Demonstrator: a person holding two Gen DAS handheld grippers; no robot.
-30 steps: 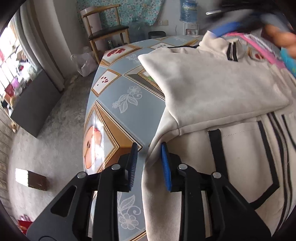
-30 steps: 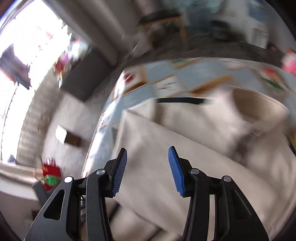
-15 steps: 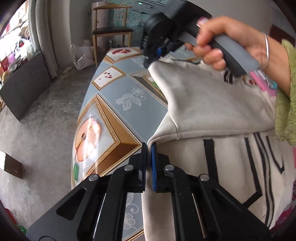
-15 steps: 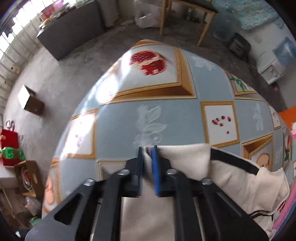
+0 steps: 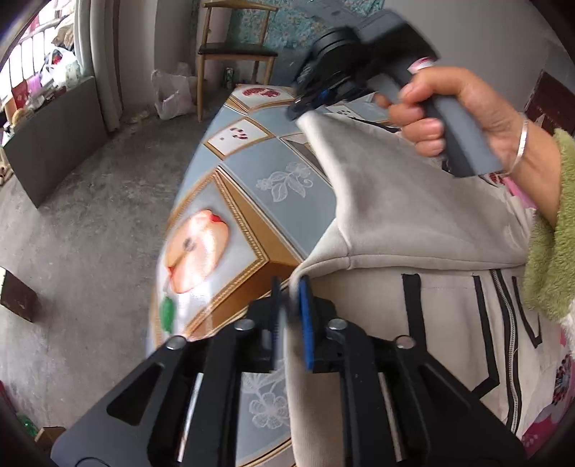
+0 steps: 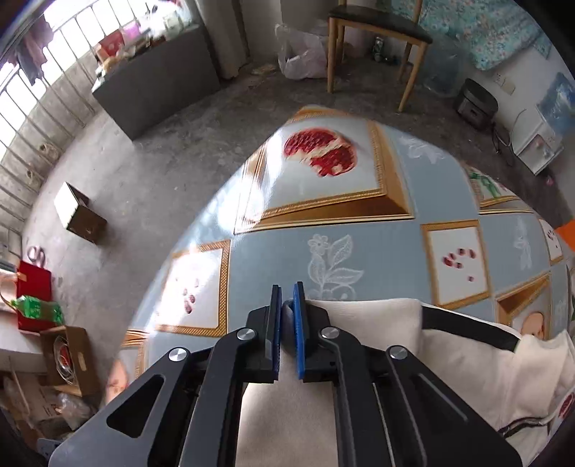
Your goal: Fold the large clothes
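A cream jacket (image 5: 413, 230) with black stripes and a zip lies on a table with a blue fruit-print cloth (image 5: 251, 201). My left gripper (image 5: 289, 316) is shut on the jacket's left edge, near where the folded sleeve meets the body. My right gripper (image 6: 286, 316) is shut on the sleeve's far corner (image 6: 359, 312) and holds it above the cloth. The right gripper also shows in the left wrist view (image 5: 305, 107), held by a hand, with the sleeve hanging from it.
The table's left edge (image 5: 161, 273) drops to a concrete floor. A wooden chair (image 6: 377, 32) and a white plastic bag (image 6: 302, 54) stand beyond the far end. A grey cabinet (image 6: 158, 82) stands at the window. Cardboard boxes (image 6: 79, 212) lie on the floor.
Both grippers have closed on the jacket within the last second. The right gripper has since lifted the sleeve corner off the table; the left grip has risen slightly.
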